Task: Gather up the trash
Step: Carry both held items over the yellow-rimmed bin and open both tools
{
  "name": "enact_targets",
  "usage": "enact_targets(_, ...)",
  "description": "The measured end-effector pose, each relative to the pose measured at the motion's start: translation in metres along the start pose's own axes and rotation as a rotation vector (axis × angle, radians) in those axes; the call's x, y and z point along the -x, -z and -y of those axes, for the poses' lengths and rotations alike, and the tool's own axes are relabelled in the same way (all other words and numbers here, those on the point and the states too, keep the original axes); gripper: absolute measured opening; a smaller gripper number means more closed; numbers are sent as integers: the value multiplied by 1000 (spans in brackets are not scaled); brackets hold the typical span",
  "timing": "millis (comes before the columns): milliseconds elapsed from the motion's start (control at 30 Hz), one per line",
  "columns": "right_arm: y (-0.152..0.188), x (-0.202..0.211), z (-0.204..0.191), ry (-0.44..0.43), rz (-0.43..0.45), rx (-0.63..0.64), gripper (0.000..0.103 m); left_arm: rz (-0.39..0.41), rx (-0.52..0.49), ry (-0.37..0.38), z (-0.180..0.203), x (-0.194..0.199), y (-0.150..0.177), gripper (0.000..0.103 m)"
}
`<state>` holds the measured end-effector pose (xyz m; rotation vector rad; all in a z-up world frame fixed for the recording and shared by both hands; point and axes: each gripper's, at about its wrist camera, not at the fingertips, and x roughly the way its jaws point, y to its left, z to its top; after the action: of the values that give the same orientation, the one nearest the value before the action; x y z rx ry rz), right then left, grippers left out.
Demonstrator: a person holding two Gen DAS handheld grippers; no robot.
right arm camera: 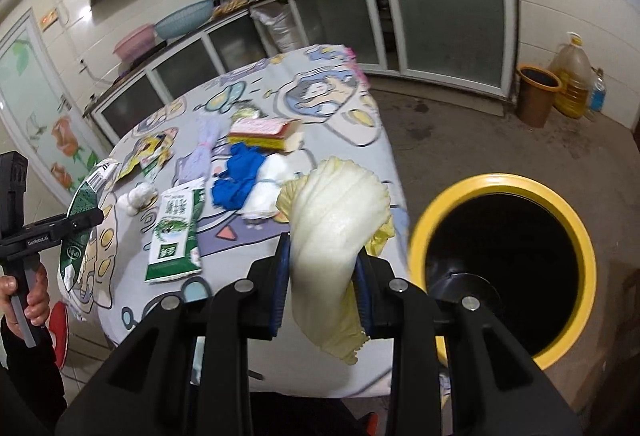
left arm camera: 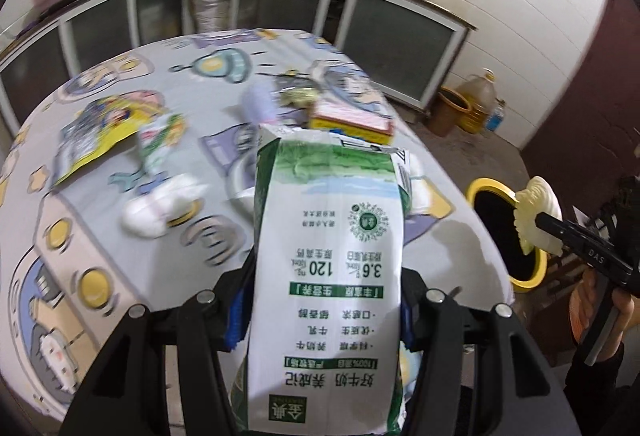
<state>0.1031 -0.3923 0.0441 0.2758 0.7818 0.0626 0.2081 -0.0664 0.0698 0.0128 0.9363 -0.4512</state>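
Left wrist view: left tongs (left arm camera: 326, 300) clamp a green-and-white milk carton (left arm camera: 326, 256), lifted above the counter (left arm camera: 120, 256).
Off the counter's right edge: the yellow-rimmed bin (left arm camera: 538, 268) stands on the floor, a cabbage leaf (left arm camera: 538, 214) over it.
Right wrist view: right tongs (right arm camera: 322, 288) pinch the cabbage leaf, beside the bin's rim.
Still on the counter: flattened carton (right arm camera: 176, 236), blue rag (right arm camera: 236, 180), white wad (right arm camera: 136, 196).
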Motion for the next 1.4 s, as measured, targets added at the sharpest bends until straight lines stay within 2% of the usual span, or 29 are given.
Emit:
enact_targets(333, 6, 33, 79, 115, 67, -126, 28, -4, -175, 111, 102, -50, -35, 53)
enact_targets(600, 16, 34, 133, 183, 60, -218, 29, -28, -281, 211, 190, -104, -55, 53)
enact_targets(800, 25, 25, 157, 197, 41, -261, 29, -89, -304, 269, 241, -148, -59, 53)
enact_targets(1167, 37, 14, 183, 210, -2, -322, 29, -173, -318, 297, 303, -208, -57, 53)
enact_targets(1267, 38, 15, 189, 217, -4, -345, 36, -185, -322, 305, 313, -215, -57, 54)
enact_targets(1333, 38, 15, 193, 227, -15, -352, 43, -196, -324, 313, 317, -219, -58, 64)
enact_targets(1400, 41, 15, 199, 235, -26, -372, 47, -173, -307, 311, 315, -219, -59, 93)
